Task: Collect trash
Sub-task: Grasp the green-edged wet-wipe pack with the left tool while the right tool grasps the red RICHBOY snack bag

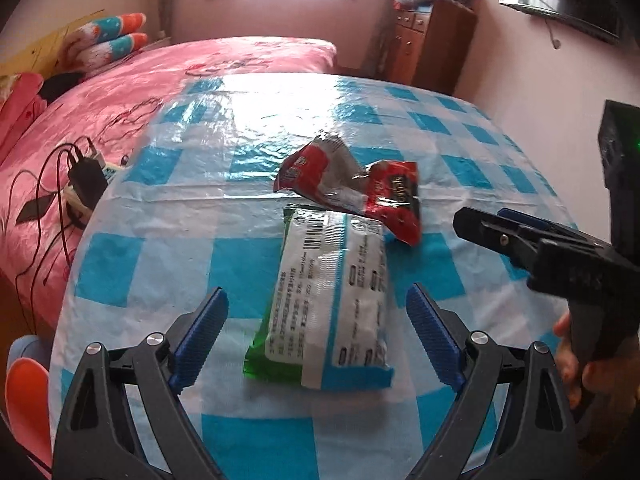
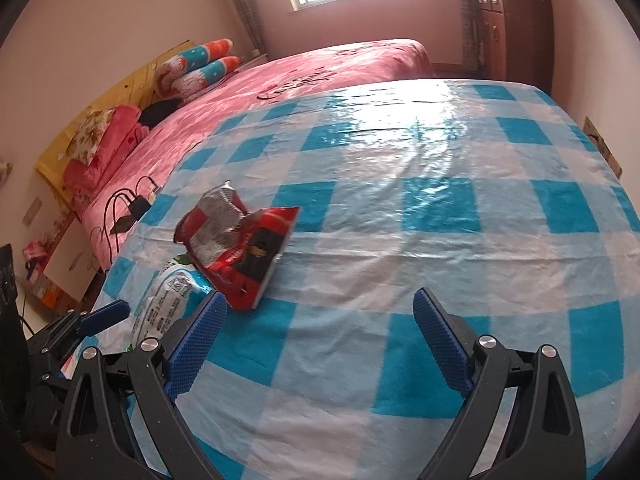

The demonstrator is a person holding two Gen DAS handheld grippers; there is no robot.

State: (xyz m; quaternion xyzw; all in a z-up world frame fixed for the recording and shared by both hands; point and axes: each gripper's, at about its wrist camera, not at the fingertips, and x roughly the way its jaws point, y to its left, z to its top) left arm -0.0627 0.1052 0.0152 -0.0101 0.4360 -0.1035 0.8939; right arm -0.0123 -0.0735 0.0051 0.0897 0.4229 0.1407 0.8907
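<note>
A crumpled red and silver snack bag (image 1: pixel 352 184) (image 2: pixel 236 248) lies on the blue and white checked tablecloth (image 1: pixel 180 264) (image 2: pixel 400 240). One corner of it rests on a flat green and white packet (image 1: pixel 332 292) (image 2: pixel 168 300) lying nearer to me. My left gripper (image 1: pixel 318 300) is open just above the near half of the packet, with a pad on either side and neither touching it. My right gripper (image 2: pixel 320 300) is open over bare cloth to the right of the red bag. In the left wrist view the right gripper (image 1: pixel 488 222) comes in from the right, held by a hand (image 1: pixel 576 360).
A bed with a pink cover (image 1: pixel 200 68) (image 2: pixel 320 68) adjoins the table's far and left sides. A black charger and power strip with cables (image 1: pixel 84 176) (image 2: pixel 136 208) lie on it near the table's left edge. A wooden cabinet (image 1: pixel 432 40) stands at the back right.
</note>
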